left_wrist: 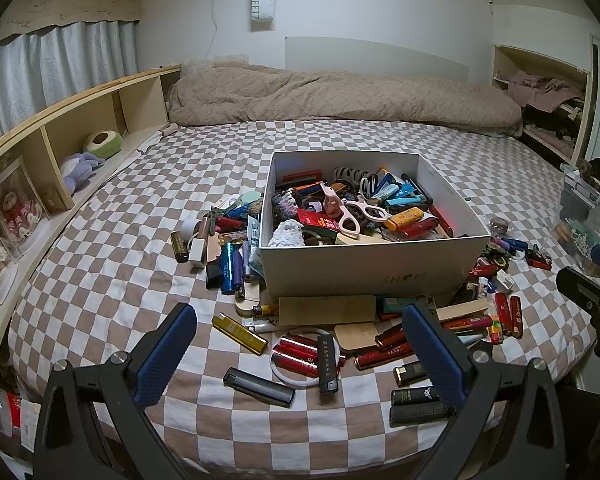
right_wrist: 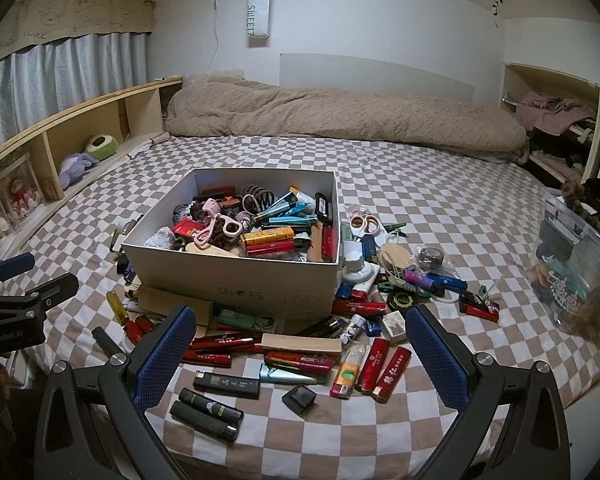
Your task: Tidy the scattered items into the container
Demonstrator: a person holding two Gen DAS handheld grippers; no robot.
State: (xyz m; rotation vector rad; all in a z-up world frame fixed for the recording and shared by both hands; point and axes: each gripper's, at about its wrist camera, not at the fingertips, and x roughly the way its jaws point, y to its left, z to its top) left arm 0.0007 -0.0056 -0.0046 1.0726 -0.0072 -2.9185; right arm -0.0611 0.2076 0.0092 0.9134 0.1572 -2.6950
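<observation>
A white shoe box (left_wrist: pixel 364 268) (right_wrist: pixel 236 280) sits on the checkered bed, heaped with lighters, pink scissors and hair ties. Many lighters and small items lie scattered around it. My left gripper (left_wrist: pixel 300 344) is open and empty, above red lighters on a white ring (left_wrist: pixel 296 356) and a black lighter (left_wrist: pixel 259 387) in front of the box. My right gripper (right_wrist: pixel 300 342) is open and empty, above a wooden block (right_wrist: pixel 300 345), a black lighter (right_wrist: pixel 226 385) and red lighters (right_wrist: pixel 384 368). Each gripper shows at the edge of the other's view.
A rolled beige quilt (left_wrist: pixel 340 96) lies along the far side of the bed. A wooden shelf (left_wrist: pixel 60 136) with plush toys runs along the left. A clear plastic bin (right_wrist: pixel 576 264) of oddments stands at the right edge. A wardrobe niche (right_wrist: pixel 552 120) is at the far right.
</observation>
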